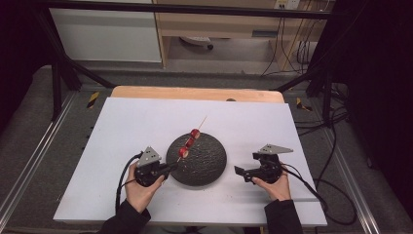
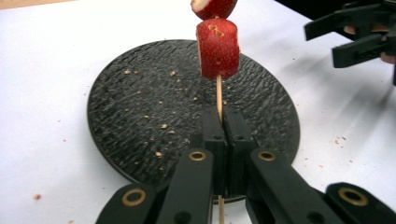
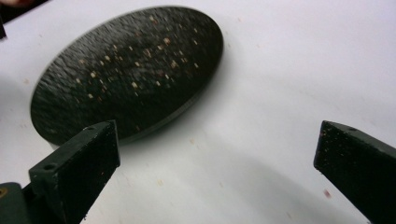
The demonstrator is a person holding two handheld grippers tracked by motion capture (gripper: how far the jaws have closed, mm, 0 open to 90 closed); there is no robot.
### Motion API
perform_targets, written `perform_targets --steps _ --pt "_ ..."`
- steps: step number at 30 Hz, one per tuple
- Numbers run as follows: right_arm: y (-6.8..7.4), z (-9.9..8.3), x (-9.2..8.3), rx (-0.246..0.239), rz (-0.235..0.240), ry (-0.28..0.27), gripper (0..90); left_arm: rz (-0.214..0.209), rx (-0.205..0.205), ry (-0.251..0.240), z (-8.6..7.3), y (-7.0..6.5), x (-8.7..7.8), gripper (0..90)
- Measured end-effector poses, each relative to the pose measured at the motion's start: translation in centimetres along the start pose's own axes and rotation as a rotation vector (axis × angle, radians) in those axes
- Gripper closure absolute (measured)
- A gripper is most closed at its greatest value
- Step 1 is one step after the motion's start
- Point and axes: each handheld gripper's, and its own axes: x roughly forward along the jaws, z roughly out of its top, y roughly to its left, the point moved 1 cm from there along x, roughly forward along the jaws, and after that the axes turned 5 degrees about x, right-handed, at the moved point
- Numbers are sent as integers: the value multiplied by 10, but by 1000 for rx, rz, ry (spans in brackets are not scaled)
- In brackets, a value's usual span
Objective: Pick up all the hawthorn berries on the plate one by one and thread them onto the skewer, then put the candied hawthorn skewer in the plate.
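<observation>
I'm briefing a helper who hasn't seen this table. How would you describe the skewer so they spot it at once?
Find the white table and the round black plate at its middle. Above the plate's left part slants a thin wooden skewer, its lower end pinched in the left tool. It alone carries three red strawberry pieces.

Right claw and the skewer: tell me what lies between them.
In the high view, the near half of the black plate and a strip of bare white table separate the right claw from the skewer.
</observation>
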Motion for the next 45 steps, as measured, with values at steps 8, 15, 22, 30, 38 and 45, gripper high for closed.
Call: perform_targets --steps 8,15,22,30,38,45 --pt "-11 -15 -12 -29 -18 33 6 15 7 36 4 8 2 888" --pt "-15 -25 -20 -47 -29 46 9 23 15 79 9 11 8 888" --pt "-19 -33 -23 -44 -35 52 8 22 27 129 10 11 18 888" --pt "-22 -39 -25 -35 -41 56 9 22 41 189 14 10 26 888" --pt "-22 -39 -26 -40 -35 52 10 27 52 262 10 6 40 888" --pt "-22 -40 -26 -38 -30 49 11 33 63 339 8 2 50 888"
